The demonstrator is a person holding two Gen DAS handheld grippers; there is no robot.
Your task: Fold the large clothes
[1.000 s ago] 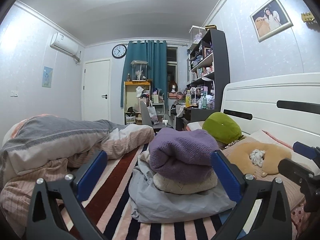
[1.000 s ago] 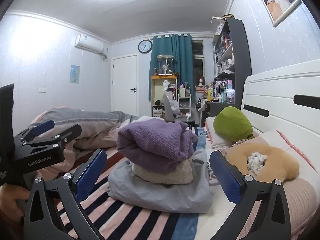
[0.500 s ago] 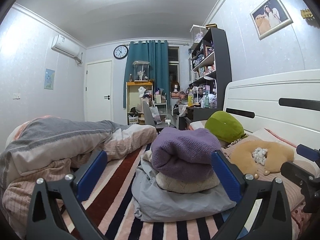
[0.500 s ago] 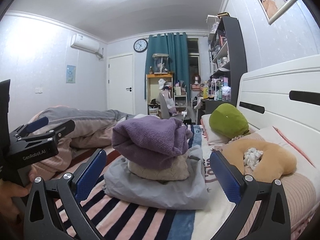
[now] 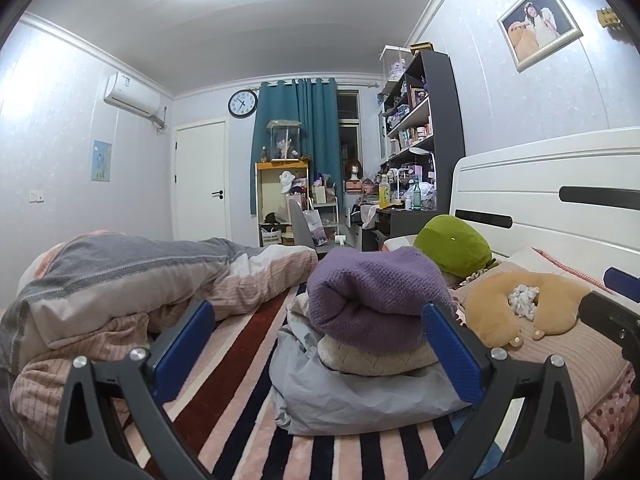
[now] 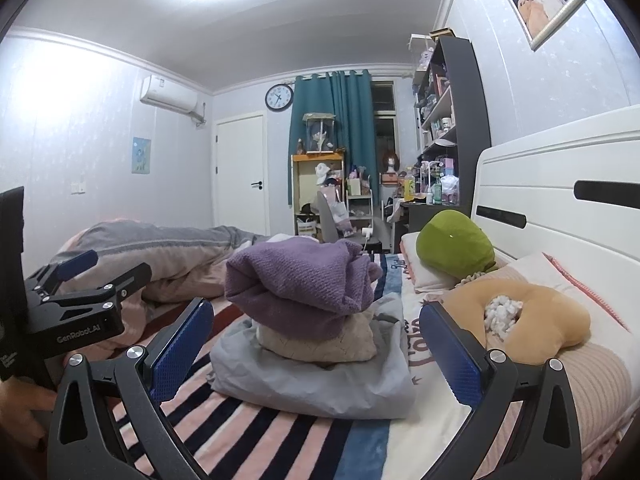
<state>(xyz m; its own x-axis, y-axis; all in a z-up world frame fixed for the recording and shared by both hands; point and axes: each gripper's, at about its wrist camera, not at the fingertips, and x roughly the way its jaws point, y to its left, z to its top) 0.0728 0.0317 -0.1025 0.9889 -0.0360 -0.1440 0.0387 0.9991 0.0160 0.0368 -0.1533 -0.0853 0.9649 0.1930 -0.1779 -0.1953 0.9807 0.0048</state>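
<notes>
A stack of folded clothes sits on the striped bedspread (image 5: 240, 412): a purple knit sweater (image 5: 372, 292) on top, a cream knit (image 5: 376, 360) under it, a grey garment (image 5: 360, 400) at the bottom. My left gripper (image 5: 318, 350) is open, its blue pads wide apart in front of the stack, holding nothing. The right wrist view shows the same purple sweater (image 6: 300, 280), cream knit (image 6: 320, 340) and grey garment (image 6: 320, 384). My right gripper (image 6: 316, 350) is open and empty too. The left gripper (image 6: 92, 276) appears at that view's left edge.
A bunched quilt (image 5: 120, 280) lies to the left. A green cushion (image 5: 456, 246) and a tan neck pillow (image 5: 520, 304) rest by the white headboard (image 5: 540, 200). A hand (image 6: 24, 408) shows at the lower left of the right wrist view. Shelves (image 5: 420, 128) and a desk stand beyond.
Both cameras drifted slightly; the stack shifted a little rightward in the left view and leftward in the right view. Both grippers stayed open and the clothes did not move.
</notes>
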